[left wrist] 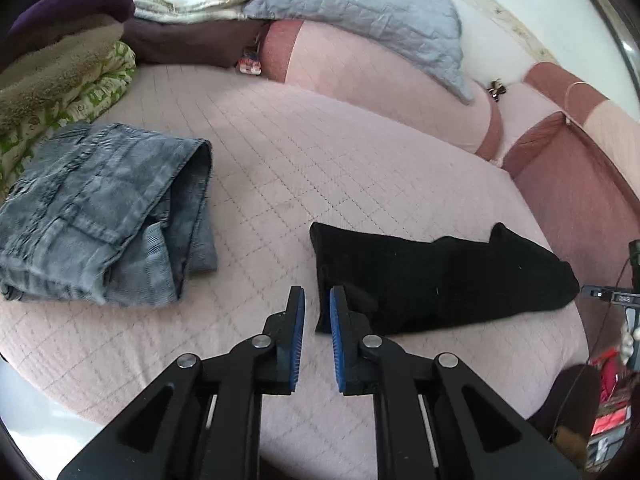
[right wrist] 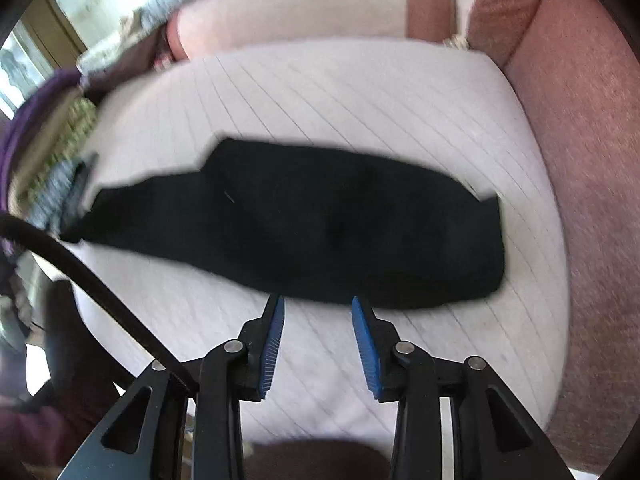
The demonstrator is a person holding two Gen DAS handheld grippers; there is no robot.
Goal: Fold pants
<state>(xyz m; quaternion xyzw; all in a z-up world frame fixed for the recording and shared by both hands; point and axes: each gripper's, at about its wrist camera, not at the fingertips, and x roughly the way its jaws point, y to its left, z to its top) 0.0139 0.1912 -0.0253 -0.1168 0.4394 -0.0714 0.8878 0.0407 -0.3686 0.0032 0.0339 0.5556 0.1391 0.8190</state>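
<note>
Black pants (left wrist: 432, 276) lie folded into a long strip on the pink quilted bed cover (left wrist: 304, 168). My left gripper (left wrist: 317, 294) hovers at the strip's near left corner, jaws slightly apart and empty. In the right wrist view the black pants (right wrist: 312, 220) stretch across the cover (right wrist: 360, 92). My right gripper (right wrist: 318, 305) is open and empty, just in front of the strip's near edge. That view is blurred.
Folded grey-blue jeans (left wrist: 104, 216) lie at the left. A stack of blankets (left wrist: 60, 64) sits at the far left. A grey-blue pillow (left wrist: 360, 12) leans on the pink and red headboard cushions (left wrist: 568, 184). A black cable (right wrist: 88, 272) crosses the left of the right wrist view.
</note>
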